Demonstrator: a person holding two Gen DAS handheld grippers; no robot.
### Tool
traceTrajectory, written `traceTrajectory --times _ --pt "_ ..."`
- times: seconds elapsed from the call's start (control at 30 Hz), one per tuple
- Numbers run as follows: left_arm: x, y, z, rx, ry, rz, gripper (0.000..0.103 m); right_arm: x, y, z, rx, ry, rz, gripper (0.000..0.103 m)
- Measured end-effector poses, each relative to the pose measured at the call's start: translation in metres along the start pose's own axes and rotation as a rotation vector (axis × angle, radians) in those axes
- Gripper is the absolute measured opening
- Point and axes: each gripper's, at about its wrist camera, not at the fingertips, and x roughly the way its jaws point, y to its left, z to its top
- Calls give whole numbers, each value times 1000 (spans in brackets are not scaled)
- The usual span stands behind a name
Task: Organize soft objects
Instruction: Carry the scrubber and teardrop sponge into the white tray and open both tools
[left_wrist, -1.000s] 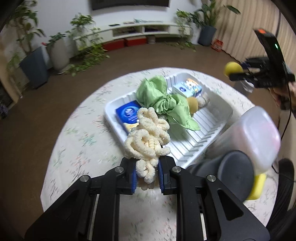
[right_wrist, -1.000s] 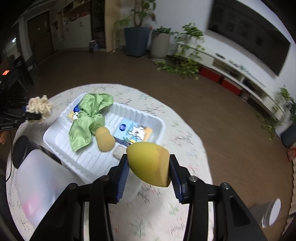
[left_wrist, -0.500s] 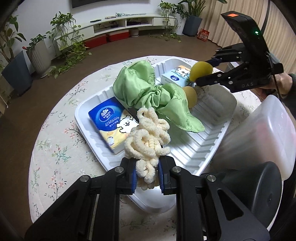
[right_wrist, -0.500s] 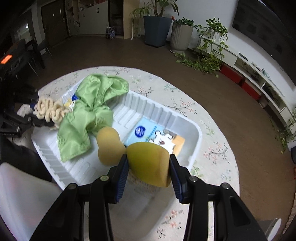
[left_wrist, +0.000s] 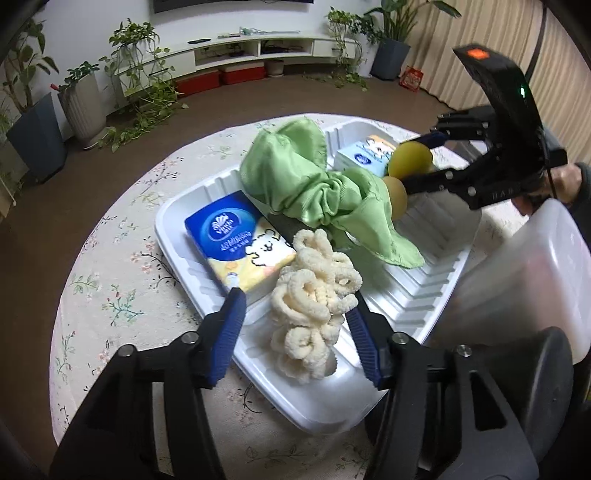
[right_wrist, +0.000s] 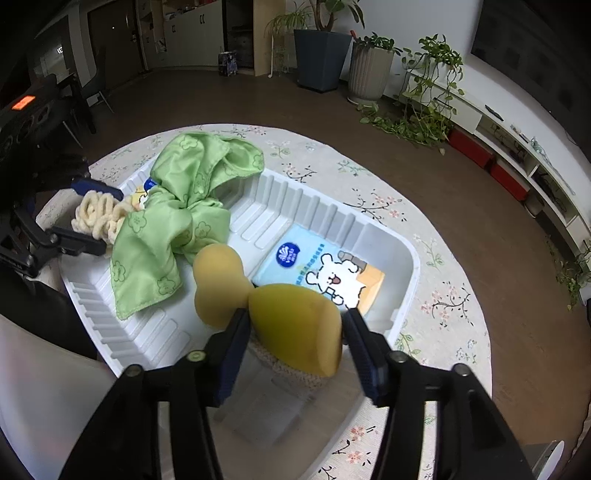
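Both grippers are now opening. The left gripper (left_wrist: 295, 325) held the cream chenille scrunchie (left_wrist: 314, 299) clamped a second ago; now its fingers stand apart and the scrunchie rests in the white tray (left_wrist: 177, 221) at 6 o'clock. The right gripper (right_wrist: 295, 343) loosens from the yellow sponge (right_wrist: 295, 325), at 3 o'clock of the tan sponge (right_wrist: 218, 284). Both drops look done.

The tray (left_wrist: 436, 280) looks like glossy white ribbed plastic; the green cloth (right_wrist: 173, 221) has a soft satin sheen; the cream scrunchie (left_wrist: 314, 302) is fuzzy, looped chenille; the yellow sponge (right_wrist: 295, 328) is matt and finely porous; the tissue pack (left_wrist: 236, 243) is shiny printed film
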Motion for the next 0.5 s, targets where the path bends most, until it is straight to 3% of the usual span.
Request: traceTrajectory --times 0.07,0.5 --pt "-3 4 -1 -7 -9 -4 63 -2 -1 -2 5 -7 1 67" --pt "-28 14 -16 -57 -58 1 71 -29 -20 -19 62 -71 -4 76"
